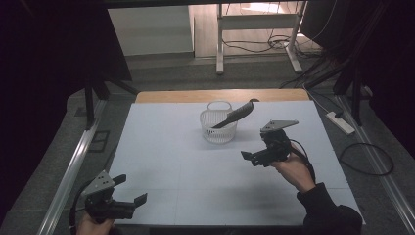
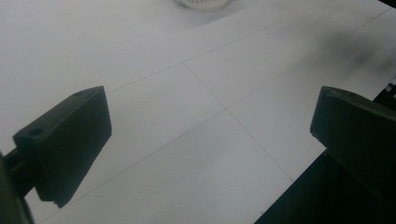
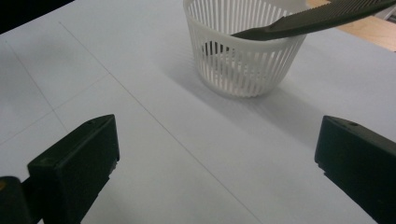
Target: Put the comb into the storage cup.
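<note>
At the lower left of the high view, the left gripper [image 1: 128, 190] sits near the table's bottom edge, held by a hand [image 1: 94, 226] at the frame's foot. Its jaws are spread wide with nothing between them (its own view shows bare white table [image 2: 196, 116] in the gap).

Above the centre of the frame stands a white slatted basket [image 1: 219, 126]. A dark comb [image 1: 237, 113] leans in it, tilted, one end down inside and the other sticking out past the rim toward the upper right.

Right of centre, the right gripper [image 1: 253, 157] hovers near the basket, apart from it. Its jaws are also spread and hold nothing; in its own view the basket [image 3: 243, 60] and comb [image 3: 313, 19] lie ahead in the upper middle.
</note>
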Demonstrator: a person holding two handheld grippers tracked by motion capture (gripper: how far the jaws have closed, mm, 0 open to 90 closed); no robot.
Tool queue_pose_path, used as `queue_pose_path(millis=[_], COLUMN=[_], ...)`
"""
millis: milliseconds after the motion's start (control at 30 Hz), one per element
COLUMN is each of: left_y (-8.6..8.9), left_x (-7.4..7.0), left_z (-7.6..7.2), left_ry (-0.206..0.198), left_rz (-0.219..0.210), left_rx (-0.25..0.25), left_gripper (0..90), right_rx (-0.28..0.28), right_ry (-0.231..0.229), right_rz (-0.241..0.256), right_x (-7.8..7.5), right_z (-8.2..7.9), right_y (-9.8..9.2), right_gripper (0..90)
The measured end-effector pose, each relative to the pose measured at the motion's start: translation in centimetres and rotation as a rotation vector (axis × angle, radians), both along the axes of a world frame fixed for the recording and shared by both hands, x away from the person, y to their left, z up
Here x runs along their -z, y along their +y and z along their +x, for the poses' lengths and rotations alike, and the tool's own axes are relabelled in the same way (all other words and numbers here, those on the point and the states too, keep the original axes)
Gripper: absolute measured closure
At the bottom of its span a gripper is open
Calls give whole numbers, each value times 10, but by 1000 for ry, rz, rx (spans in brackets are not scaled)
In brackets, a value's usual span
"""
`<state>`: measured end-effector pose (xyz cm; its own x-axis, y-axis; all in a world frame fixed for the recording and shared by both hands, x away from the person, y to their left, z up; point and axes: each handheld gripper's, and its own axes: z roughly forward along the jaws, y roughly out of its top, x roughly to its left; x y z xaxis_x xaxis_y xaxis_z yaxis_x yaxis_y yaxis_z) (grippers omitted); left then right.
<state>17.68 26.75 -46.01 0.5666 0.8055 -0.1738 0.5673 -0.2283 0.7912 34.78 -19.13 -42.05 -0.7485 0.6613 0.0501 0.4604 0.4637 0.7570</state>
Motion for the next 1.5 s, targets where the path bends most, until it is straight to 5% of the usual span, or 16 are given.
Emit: queue_pose_path(millis=[567, 733, 1500], left_y=[0, 0, 0], left_x=[0, 0, 0], left_z=[-1, -1, 0], left_ry=[-1, -1, 0], left_rz=[-2, 1, -3], left_rx=[-3, -2, -1], left_gripper=[0, 0, 0], right_rx=[-7, 9, 65], right_ry=[9, -18, -11], right_rz=[13, 18, 10], right_x=[-1, -3, 5], right_z=[-15, -22, -47], right_y=[-14, -19, -44], right_gripper=[13, 2, 0])
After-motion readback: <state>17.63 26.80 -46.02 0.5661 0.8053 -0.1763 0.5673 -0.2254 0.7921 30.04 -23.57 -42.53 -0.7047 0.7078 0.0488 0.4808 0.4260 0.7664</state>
